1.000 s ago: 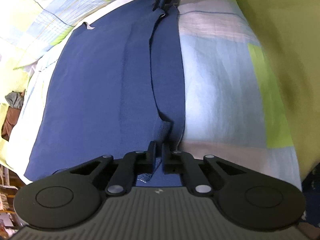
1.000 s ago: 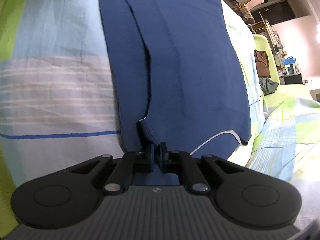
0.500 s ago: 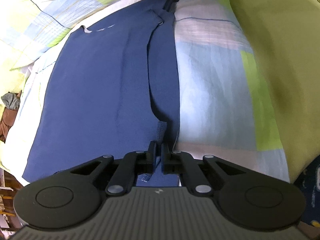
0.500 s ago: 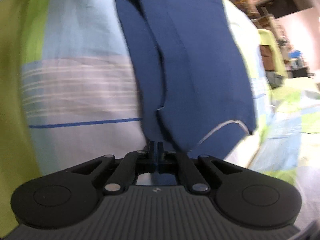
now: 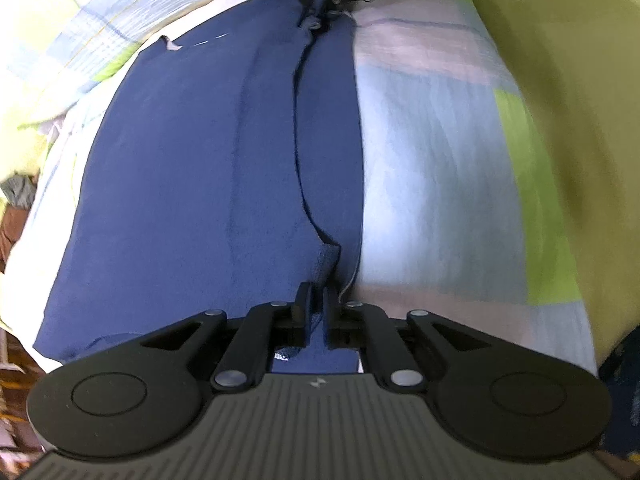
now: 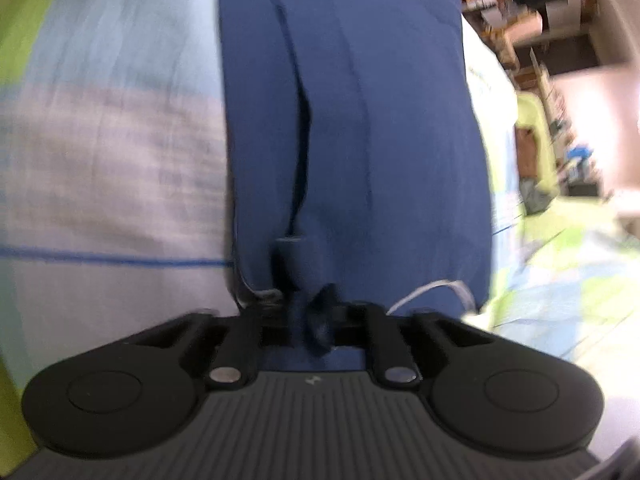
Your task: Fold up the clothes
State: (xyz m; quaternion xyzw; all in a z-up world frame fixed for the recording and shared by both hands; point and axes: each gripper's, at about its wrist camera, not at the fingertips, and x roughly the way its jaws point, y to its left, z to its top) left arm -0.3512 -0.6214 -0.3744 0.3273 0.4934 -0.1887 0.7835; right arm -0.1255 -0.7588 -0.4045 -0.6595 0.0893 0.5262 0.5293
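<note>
Navy cloth pinched at both ends of one folded edge, spread over a patchwork bed.

Dark-blue cotton garment (image 5: 184, 184) lies flat on the pastel checked bedsheet (image 5: 432, 184), stretching straight ahead of the left tool (image 5: 316, 312), whose fingers are narrow and clamped on a hemmed corner; the right tool (image 6: 316, 320) grips a bunched wad of the same cloth, and in the left view it sits at the far end of that edge (image 5: 320, 12). My worry: the right-hand bite looks thick and crumpled, so a pull could slip it free or drag the fold crooked, and uneven tension between the two tools would skew the long flap. A thin white cord (image 6: 432, 292) lies just right of the right tool and could snag. Off beyond the bed's far side, cluttered shelves (image 6: 532, 40) stay clear of the work.
</note>
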